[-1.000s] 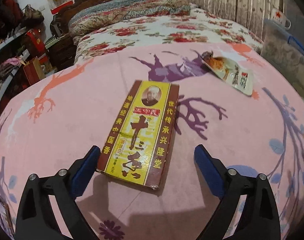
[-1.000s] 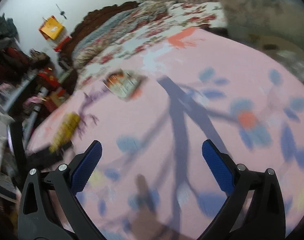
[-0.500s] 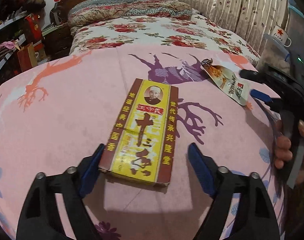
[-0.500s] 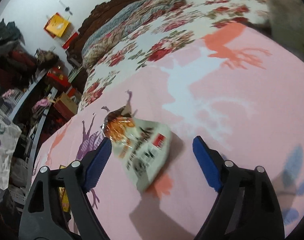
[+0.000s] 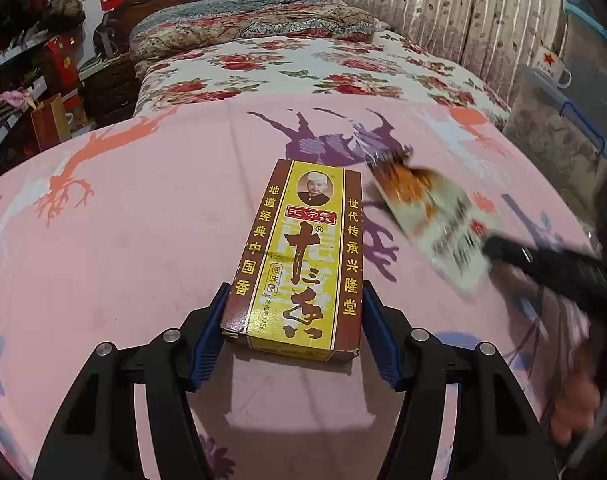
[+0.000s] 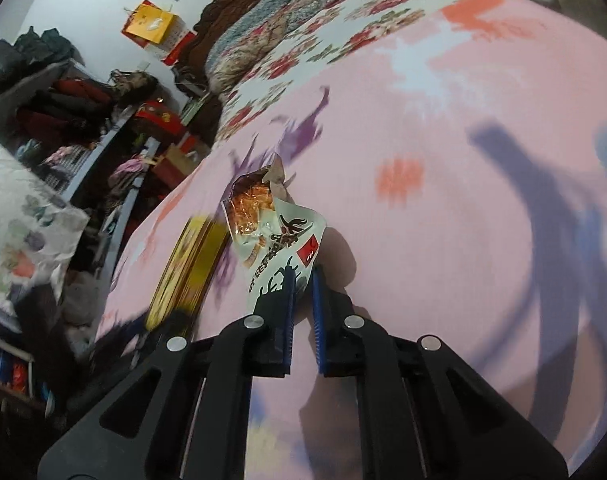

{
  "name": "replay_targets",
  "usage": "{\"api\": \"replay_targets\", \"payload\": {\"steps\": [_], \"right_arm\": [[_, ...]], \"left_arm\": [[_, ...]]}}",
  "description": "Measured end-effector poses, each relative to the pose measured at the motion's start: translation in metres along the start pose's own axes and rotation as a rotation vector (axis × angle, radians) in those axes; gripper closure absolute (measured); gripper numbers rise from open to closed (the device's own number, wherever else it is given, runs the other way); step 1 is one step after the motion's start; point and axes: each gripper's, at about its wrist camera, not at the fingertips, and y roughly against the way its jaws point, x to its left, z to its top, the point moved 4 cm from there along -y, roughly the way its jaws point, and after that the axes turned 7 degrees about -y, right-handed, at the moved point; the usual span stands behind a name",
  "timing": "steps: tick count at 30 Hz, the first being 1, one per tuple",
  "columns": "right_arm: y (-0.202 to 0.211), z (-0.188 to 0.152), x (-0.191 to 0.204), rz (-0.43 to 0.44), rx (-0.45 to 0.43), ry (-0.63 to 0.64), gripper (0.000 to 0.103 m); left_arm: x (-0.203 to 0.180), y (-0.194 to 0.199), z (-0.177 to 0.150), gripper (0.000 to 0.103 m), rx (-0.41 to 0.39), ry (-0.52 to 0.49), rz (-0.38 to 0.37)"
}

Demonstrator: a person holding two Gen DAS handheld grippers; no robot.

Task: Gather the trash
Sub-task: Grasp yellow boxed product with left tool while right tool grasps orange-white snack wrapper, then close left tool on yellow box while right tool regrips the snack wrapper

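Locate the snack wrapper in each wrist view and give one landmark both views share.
Left wrist: snack wrapper, blurred, right of centre, beside the yellow box.
Right wrist: centre, its near edge pinched in the right gripper.
Shared landmark: the yellow box, lower left in the right wrist view.

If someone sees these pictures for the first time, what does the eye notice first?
First the yellow and brown spice box lying on the pink bedspread, its near end between the pads of the left gripper. Next, right of the box, the torn snack wrapper, pinched at its near edge by the right gripper.
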Motion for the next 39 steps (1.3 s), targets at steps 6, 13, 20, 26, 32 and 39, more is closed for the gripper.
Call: {"api": "replay_targets", "payload": {"steps": [6, 13, 20, 26, 32, 39], "right_arm": [[0.036, -0.071, 0.002, 0.008, -0.017, 0.001, 0.092], [0.051, -0.091, -0.01, 0.034, -0.062, -0.04, 0.092], [0.054, -0.09, -0.017, 0.072, -0.087, -0.095, 0.09], [0.056, -0.089, -0.019, 0.092, -0.089, -0.105, 0.089], [0.071, -0.088, -0.006, 0.076, -0.188, -0.018, 0.021], [0.069, -0.06, -0.001, 0.01, -0.194, 0.019, 0.021]], "left_arm": [[-0.022, 0.022, -0.028, 0.044, -0.008, -0.038, 0.001], [-0.033, 0.037, -0.049, 0.044, -0.017, -0.048, -0.005], [-0.036, 0.039, -0.052, 0.042, -0.017, -0.051, -0.001], [-0.035, 0.038, -0.05, 0.034, -0.011, -0.046, -0.012], [-0.033, 0.036, -0.047, 0.03, -0.009, -0.048, -0.025], [-0.034, 0.035, -0.046, 0.028, -0.009, -0.046, -0.032]]}}
